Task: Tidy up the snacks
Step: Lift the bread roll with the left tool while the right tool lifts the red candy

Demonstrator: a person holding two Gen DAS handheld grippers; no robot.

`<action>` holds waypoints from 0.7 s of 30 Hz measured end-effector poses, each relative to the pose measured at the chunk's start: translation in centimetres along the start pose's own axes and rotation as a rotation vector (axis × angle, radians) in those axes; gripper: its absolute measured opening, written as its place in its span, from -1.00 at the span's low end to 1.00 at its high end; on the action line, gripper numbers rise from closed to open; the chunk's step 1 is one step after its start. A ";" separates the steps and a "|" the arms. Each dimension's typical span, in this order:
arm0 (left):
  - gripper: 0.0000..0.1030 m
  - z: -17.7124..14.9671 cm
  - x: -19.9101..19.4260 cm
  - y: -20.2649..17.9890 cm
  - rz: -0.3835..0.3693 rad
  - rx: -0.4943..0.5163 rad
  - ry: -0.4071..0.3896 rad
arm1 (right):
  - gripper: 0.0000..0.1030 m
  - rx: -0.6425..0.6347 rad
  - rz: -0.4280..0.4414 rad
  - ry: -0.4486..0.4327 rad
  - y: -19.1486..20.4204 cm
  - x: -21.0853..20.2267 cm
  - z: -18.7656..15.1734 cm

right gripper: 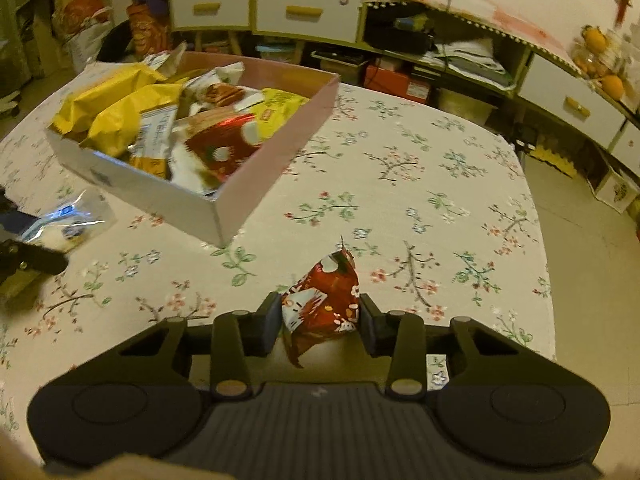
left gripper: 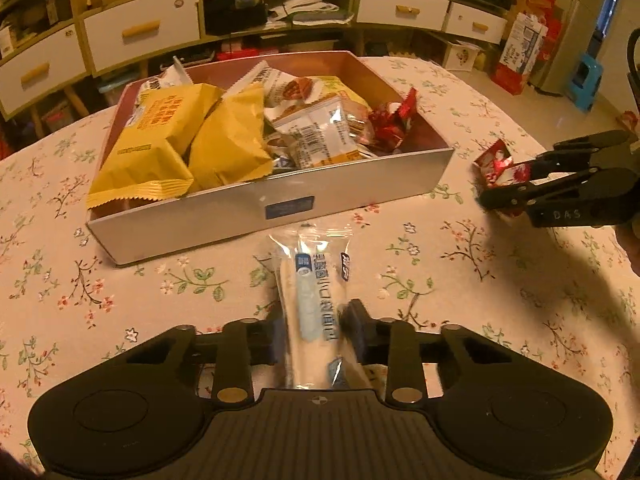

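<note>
Closest to the left wrist camera, the left tool (left gripper: pixel 310 326) is clenched on a long clear-wrapped snack stick (left gripper: pixel 316 292), one finger on each side of the packet's lower half. It is held low over the floral-clothed surface (left gripper: pixel 460 280), aimed at the near wall of the snack box (left gripper: pixel 280 210). The stick's long axis runs straight ahead along the fingers, its crimped far end just short of that wall. Its wrapper is transparent with blue and white print over a pale filling.

The right tool (right gripper: pixel 318 322) grips a small red foil snack packet (right gripper: pixel 324 300), crumpled, patterned in white and orange, its pointed crimped end tilted up and forward. It sits above the surface toward the right edge, apart from the box's near right corner. In the left view this tool (left gripper: pixel 520 188) lies level, pointing toward the box.

The box stands near the far edge, piled with yellow packets (left gripper: pixel 160 148), white ones and red foil ones.
</note>
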State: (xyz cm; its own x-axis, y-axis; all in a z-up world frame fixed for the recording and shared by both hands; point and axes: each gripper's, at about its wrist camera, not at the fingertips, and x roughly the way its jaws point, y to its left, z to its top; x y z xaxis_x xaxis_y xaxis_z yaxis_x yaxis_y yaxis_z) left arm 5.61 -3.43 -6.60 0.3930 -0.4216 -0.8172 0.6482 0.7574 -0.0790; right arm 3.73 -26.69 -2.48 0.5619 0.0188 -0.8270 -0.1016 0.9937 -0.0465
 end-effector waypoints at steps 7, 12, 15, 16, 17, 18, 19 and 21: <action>-0.63 0.0 -0.2 -0.5 -0.003 0.018 0.006 | -0.29 -0.059 0.028 0.006 1.9 -0.7 0.1; -0.64 0.0 -0.6 -0.6 -0.019 0.014 0.011 | -0.29 -0.079 0.049 -0.001 3.0 -1.5 0.3; -0.65 0.0 -1.0 -0.9 -0.032 0.021 0.008 | -0.29 -0.094 0.057 -0.009 3.8 -2.0 0.4; -0.65 0.0 -1.1 -1.1 -0.037 0.021 0.007 | -0.29 -0.094 0.060 -0.012 3.9 -2.1 0.4; -0.65 0.0 -1.2 -1.3 -0.042 0.023 0.005 | -0.29 -0.096 0.064 -0.014 4.2 -2.3 0.5; -0.65 0.1 -1.4 -1.5 -0.048 0.024 0.003 | -0.29 -0.098 0.066 -0.015 4.4 -2.5 0.6; -0.65 0.1 -1.6 -1.7 -0.054 0.026 0.000 | -0.29 -0.101 0.068 -0.019 4.6 -2.7 0.6; -0.65 0.2 -2.1 -2.0 -0.067 0.032 -0.010 | -0.29 -0.108 0.072 -0.032 4.9 -3.2 0.9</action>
State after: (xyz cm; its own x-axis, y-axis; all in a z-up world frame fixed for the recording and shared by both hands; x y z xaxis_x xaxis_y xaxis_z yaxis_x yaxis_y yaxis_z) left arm 3.65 -4.12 -4.60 0.3549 -0.4757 -0.8048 0.6938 0.7111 -0.1143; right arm 2.15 -21.77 0.42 0.5753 0.0952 -0.8124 -0.2300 0.9720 -0.0489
